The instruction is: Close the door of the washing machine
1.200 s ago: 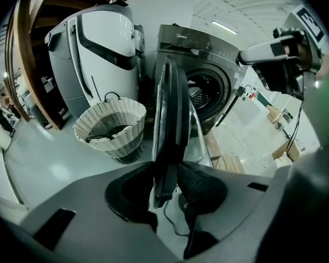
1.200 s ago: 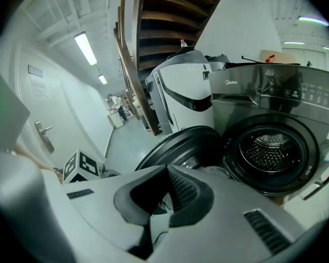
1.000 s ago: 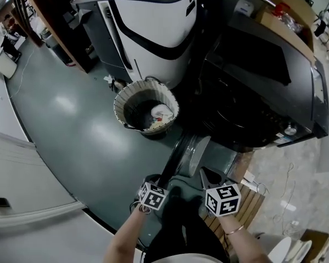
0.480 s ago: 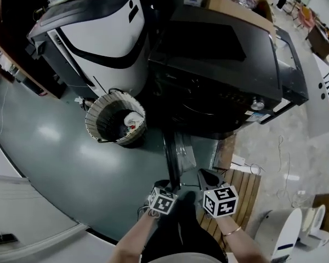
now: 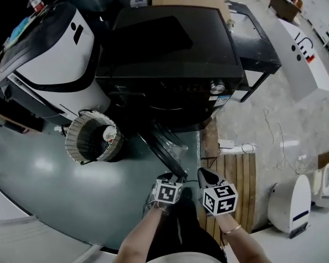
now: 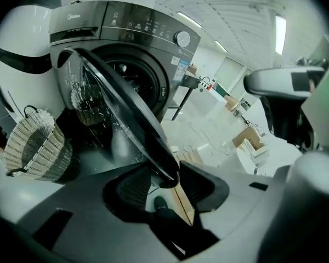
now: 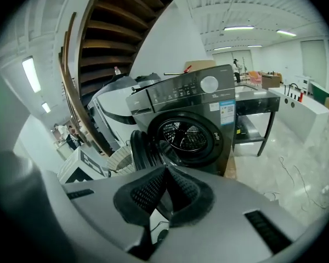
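- The door [image 5: 163,148] of the washing machine [image 5: 170,48] is still standing wide open, swinging out from the drum towards 6 o'clock in the head view, so the closing is not yet done.
- The left gripper [image 5: 174,177] is meeting the door's free edge. Its tongs are standing apart and have just been opening wider, with the dark door rim sitting in the gap between them; I judge they are not clamping it.
- The right gripper [image 5: 203,175] is hovering just at 3 o'clock of the left one, its tongs closed tip to tip on nothing and pointing at the drum opening.
- What is remaining, as I judge it: pushing the door round towards 12 o'clock until it is latching against the machine's front.
- Compared with a second ago, the machine is now sitting at 12 o'clock of the head view instead of 2 o'clock. The basket [image 5: 90,138] is lying out at 10 o'clock, and the door edge is now reaching the left tongs.
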`<state>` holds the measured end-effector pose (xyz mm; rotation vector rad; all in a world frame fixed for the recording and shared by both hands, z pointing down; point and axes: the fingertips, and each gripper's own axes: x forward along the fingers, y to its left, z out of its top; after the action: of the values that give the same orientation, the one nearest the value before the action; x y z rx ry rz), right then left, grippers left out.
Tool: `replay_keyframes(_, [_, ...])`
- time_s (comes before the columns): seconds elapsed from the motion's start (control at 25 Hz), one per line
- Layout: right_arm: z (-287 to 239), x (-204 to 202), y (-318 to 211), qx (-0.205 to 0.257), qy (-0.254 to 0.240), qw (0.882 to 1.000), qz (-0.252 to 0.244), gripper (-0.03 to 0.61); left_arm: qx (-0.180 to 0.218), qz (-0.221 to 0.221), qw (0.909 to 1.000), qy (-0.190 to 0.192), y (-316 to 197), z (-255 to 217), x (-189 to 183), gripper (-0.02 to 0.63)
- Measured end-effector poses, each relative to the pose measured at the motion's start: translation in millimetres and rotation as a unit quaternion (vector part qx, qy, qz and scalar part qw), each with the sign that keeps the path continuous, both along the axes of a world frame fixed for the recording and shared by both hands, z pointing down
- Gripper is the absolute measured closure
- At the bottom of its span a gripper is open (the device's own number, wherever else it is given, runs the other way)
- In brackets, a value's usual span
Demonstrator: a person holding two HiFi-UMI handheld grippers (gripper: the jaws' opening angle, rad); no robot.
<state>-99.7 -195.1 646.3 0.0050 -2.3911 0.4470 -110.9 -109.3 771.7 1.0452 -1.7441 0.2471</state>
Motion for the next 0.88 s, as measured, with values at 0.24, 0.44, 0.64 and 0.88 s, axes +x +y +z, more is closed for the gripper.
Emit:
replay_keyframes(0.24, [5.7, 19.9, -42.3, -0.003, 0.007, 0.999, 0.049, 0.571, -0.003, 0.032, 0.9995, -0.006, -54.9, -5.5, -8.6, 0.435])
replay_keyframes(0.44, [6.6, 26.7, -70.9, -0.002, 0.005, 0.997, 0.082, 0.571, -0.005, 0.051, 0.9987, -0.005, -91.3, -5.3, -19.2, 0.426])
replay_keyframes(0.64, [4.8, 28.3, -94.9, -0.004, 0.001, 0.994, 0.110, 0.571, -0.003, 0.063, 0.9980, -0.001, -119.4, -9.1, -29.2, 0.422])
replay_keyframes(0.88, [10.1, 27.5, -116.7, -0.008, 0.006, 0.992, 0.125, 0.571, -0.006, 0.078, 0.9968, -0.014, -156.6, -6.9, -43.7, 0.410])
